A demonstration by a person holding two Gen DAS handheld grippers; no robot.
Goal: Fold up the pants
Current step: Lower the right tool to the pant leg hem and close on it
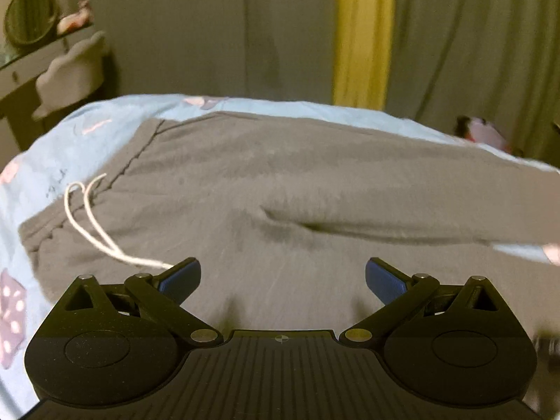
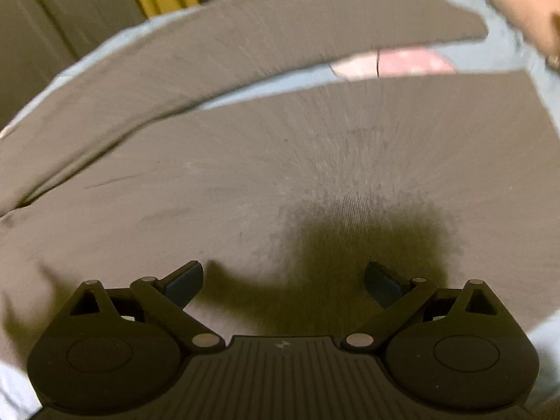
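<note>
- Both views are smeared with motion blur, so fine weave and seams on the pants are hard to read.
- The pants run off both views' edges; in the left view the far leg disappears to the right, and the hems are cut off there.
- At upper right of the right view sits a tan shape, too blurred to identify.
- The pants lie spread flat on the bed, waistband to the left in the left view, legs stretching away right.
- The fabric is soft, matte, grey-brown knit, with a long shallow crease between the legs and a dark stitched seam near the waistband.
- A pale cord, thin and looped, trails across the waistband toward the left tongs.
- The bed sheet is light blue with pink and dark patches.
- In the right view the two legs part, a wedge of sheet showing between them.
- Left tongs: spread wide, blue pads empty, hovering over the seat of the pants; the cord's end reaches the left pad, contact uncertain.
- Right tongs: spread wide too, gripping nothing, poised above one leg with their shadow cast on the cloth.
</note>
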